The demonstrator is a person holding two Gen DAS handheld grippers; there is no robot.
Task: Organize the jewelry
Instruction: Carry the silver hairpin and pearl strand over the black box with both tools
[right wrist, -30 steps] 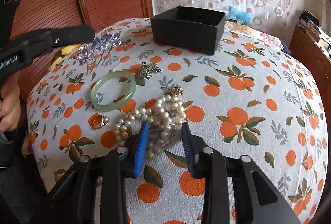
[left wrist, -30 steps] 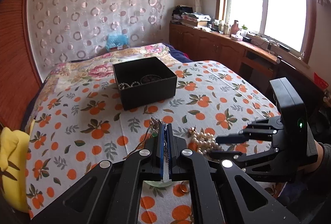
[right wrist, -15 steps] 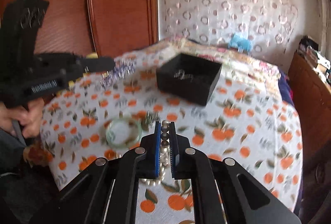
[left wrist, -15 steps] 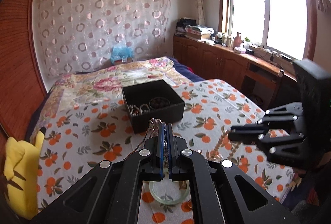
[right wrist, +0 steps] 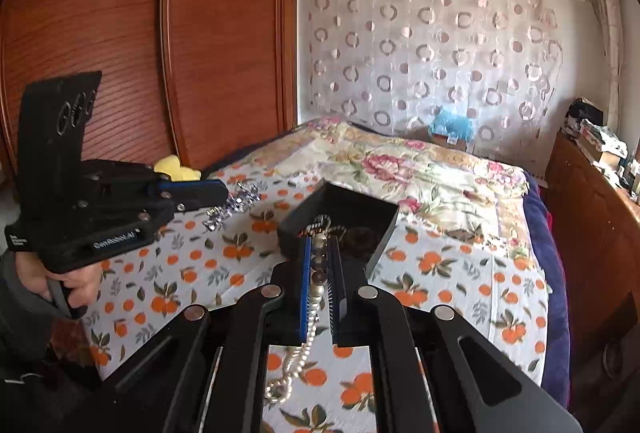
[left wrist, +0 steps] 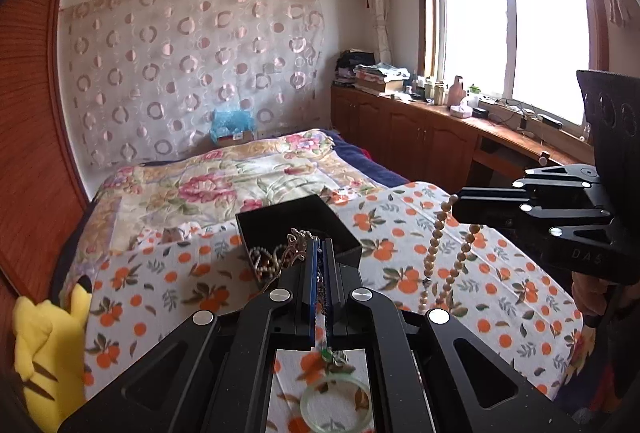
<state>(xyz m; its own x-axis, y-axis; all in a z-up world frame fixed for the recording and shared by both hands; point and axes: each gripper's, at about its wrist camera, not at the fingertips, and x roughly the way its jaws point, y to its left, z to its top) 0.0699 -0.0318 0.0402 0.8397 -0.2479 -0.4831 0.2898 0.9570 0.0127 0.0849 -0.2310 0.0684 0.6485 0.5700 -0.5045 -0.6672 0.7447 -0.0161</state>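
A black open box (left wrist: 304, 223) with jewelry inside sits on the orange-print cloth; it also shows in the right wrist view (right wrist: 340, 221). My left gripper (left wrist: 319, 257) is shut on a silver rhinestone piece (right wrist: 234, 207) and holds it in the air near the box. My right gripper (right wrist: 320, 253) is shut on a pearl necklace (right wrist: 310, 329) that hangs from it (left wrist: 438, 253) above the cloth. A green jade bangle (left wrist: 336, 405) lies on the cloth below my left gripper.
A yellow plush toy (left wrist: 44, 345) lies at the bed's left edge. A floral quilt (left wrist: 224, 185) covers the far half of the bed. Wooden cabinets (left wrist: 420, 141) run along the window side, a wooden wardrobe (right wrist: 120, 53) stands on the other.
My right gripper has shut on the pearl necklace and lifted it off the cloth. Both grippers have risen and moved toward the black box.
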